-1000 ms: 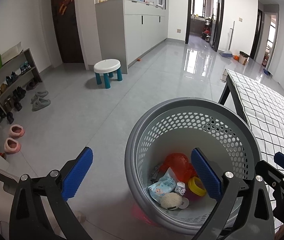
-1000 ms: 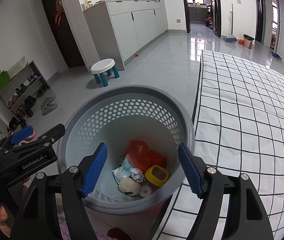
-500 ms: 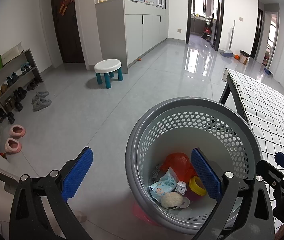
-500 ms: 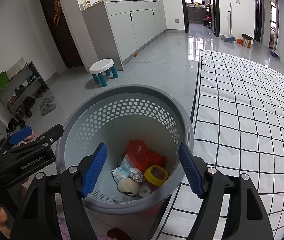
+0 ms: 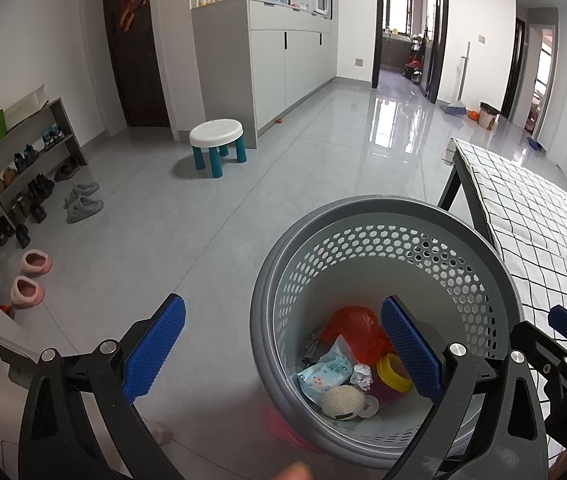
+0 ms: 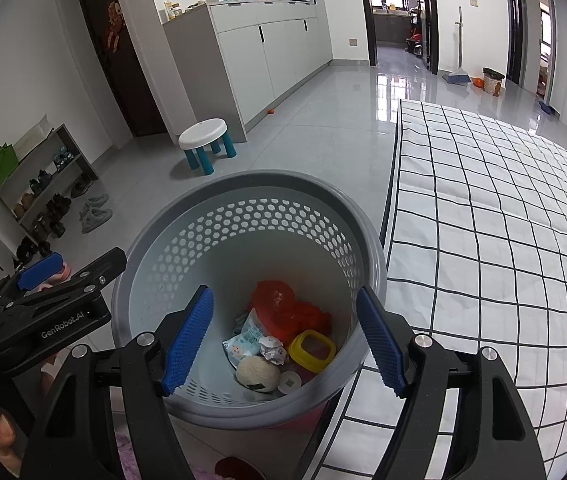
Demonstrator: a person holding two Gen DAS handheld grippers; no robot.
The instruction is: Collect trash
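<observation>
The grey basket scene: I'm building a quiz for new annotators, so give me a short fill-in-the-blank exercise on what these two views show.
1. The trash lies at the bottom of a grey perforated ____.
2. Both the left gripper and the right gripper have their jaws ____.
3. The yellow ring lies beside a crumpled ____ plastic bag.
4. The table beside the bin is covered by a white cloth with a black ____ pattern.

Missing words: basket; open; red; grid

White stool [image 5: 216, 135] on floor; shoe rack [image 5: 23, 160] by wall; checkered table [image 6: 503, 208].
</observation>
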